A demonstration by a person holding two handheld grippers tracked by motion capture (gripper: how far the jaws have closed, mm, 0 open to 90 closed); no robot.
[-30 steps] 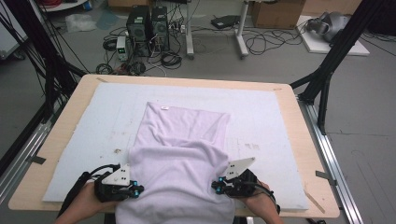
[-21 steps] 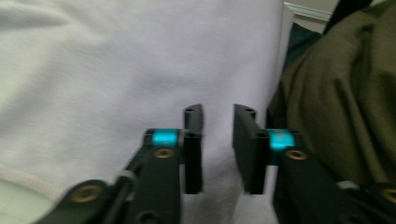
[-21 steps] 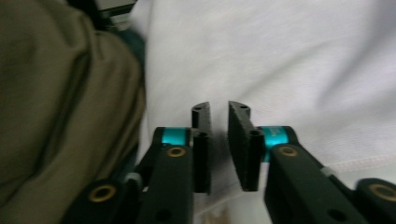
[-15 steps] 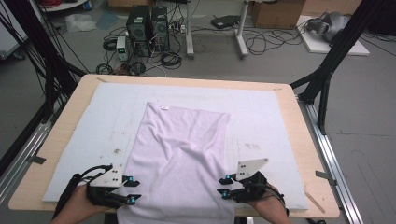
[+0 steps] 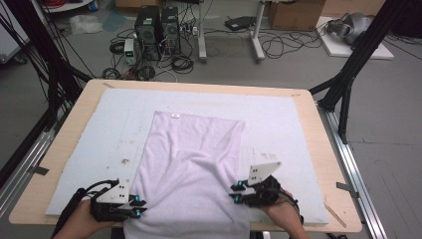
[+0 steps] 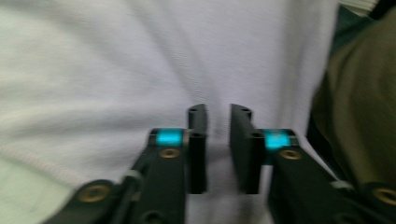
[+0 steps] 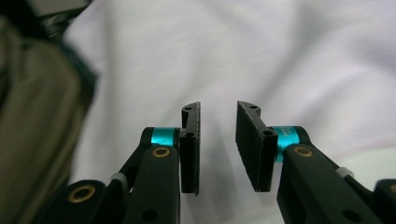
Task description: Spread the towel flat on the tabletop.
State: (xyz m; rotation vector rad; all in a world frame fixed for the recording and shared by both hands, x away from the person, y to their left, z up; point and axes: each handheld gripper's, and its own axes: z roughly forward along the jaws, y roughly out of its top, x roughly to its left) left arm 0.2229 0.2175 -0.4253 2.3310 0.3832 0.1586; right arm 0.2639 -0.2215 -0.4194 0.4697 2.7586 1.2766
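A pale lilac cloth [image 5: 191, 169] lies spread lengthwise on the white mat [image 5: 99, 129], and its near end hangs over the table's front edge. A small label [image 5: 175, 116] sits at its far hem. My left gripper [image 5: 140, 207] rests at the cloth's near left edge. In the left gripper view its jaws [image 6: 218, 112] stand a narrow gap apart over the cloth [image 6: 140, 56], holding nothing. My right gripper [image 5: 234, 193] is at the near right edge. Its jaws [image 7: 218, 109] are open wider above the cloth [image 7: 303, 56].
The mat covers most of a wooden table [image 5: 328, 149] framed by black struts. Computers and cables lie on the floor beyond the far edge. The person's olive clothing [image 6: 359, 116] is close behind the table's front edge.
Both grippers drew the cloth toward the front edge, flattening the raised fold near them. The right gripper then moved slightly forward again.
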